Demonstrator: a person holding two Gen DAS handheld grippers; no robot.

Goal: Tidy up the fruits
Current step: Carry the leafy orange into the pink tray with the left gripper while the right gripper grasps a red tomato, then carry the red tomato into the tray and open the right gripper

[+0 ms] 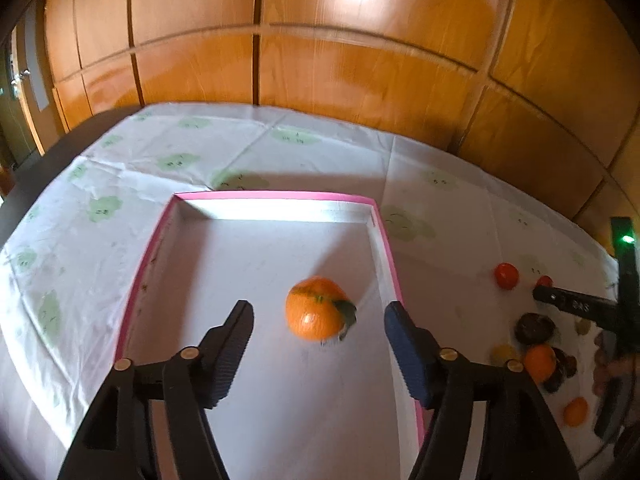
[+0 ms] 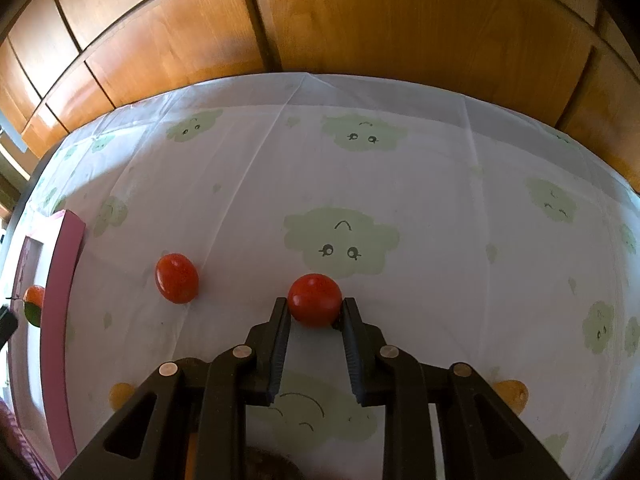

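The small round red tomato (image 2: 315, 300) sits on the cloud-printed white tablecloth (image 2: 440, 200), pinched at its sides between the closed tips of the right gripper (image 2: 315, 308), at twelve o'clock from that hand. It has no long axis to speak of. A second, oval red tomato (image 2: 176, 278) lies at ten o'clock, between it and the pink-rimmed white cardboard tray (image 2: 60, 280), so the carry to the tray probably has to pass over it. The left gripper (image 1: 320, 322) hangs above the tray with jaws spread, holding nothing, the leafy orange mandarin (image 1: 316, 308) lying loose between them.
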